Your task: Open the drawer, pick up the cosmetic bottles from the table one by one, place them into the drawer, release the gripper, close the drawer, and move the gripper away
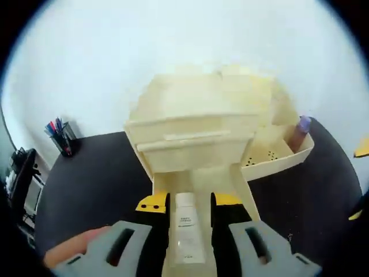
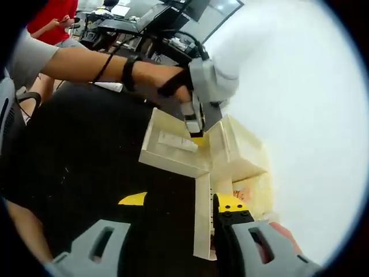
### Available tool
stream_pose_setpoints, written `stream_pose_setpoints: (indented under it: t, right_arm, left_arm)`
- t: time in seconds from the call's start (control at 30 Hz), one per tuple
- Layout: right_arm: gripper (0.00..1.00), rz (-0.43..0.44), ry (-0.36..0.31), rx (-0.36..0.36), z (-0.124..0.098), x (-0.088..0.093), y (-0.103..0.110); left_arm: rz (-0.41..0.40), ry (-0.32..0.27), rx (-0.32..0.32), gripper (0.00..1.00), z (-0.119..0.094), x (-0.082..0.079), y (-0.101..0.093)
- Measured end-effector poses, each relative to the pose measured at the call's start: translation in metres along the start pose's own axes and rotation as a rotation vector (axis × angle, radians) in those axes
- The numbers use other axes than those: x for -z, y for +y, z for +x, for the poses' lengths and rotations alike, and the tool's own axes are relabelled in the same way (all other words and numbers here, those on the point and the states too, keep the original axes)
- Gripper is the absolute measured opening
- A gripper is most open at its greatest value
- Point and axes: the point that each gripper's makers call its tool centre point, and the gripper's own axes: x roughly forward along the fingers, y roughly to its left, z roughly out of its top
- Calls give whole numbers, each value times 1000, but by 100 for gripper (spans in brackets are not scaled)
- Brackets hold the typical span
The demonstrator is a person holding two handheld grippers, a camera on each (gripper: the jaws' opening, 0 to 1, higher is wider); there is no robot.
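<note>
A white cosmetic bottle point(image 1: 185, 231) lies lengthwise between the yellow-tipped jaws of my left gripper point(image 1: 190, 202), which looks shut on it. The bottle sits low inside the pulled-out drawer point(image 1: 242, 187) of a cream cabinet point(image 1: 196, 109). In the right gripper view the same white bottle point(image 2: 176, 141) rests flat in the open drawer point(image 2: 167, 158). There my left gripper point(image 2: 196, 137) reaches down onto the bottle's end. My right gripper point(image 2: 181, 202) stands open with nothing held, near the cabinet point(image 2: 236, 150). A purple-capped bottle point(image 1: 300, 131) stands in a cream side tray point(image 1: 277, 158).
A pen cup point(image 1: 60, 137) stands at the left on the black table point(image 1: 92, 179). The tray's cream wall point(image 2: 202, 213) runs up between my right jaws. A person's forearm point(image 2: 109, 66) stretches across the table point(image 2: 81, 161). Behind are desks with cables point(image 2: 167, 23).
</note>
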Motion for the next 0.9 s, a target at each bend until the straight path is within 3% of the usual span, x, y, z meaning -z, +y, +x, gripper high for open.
stream_pose_setpoints:
  t: [0.43, 0.9]
  right_arm:
    - [40, -17, 17, -3, 1, -2, -3]
    - [40, -24, 30, 0, -1, 0, -8]
  left_arm:
    - [38, -104, -9, 24, -69, -1, 27]
    - [51, -139, -66, 24, -132, 45, 69]
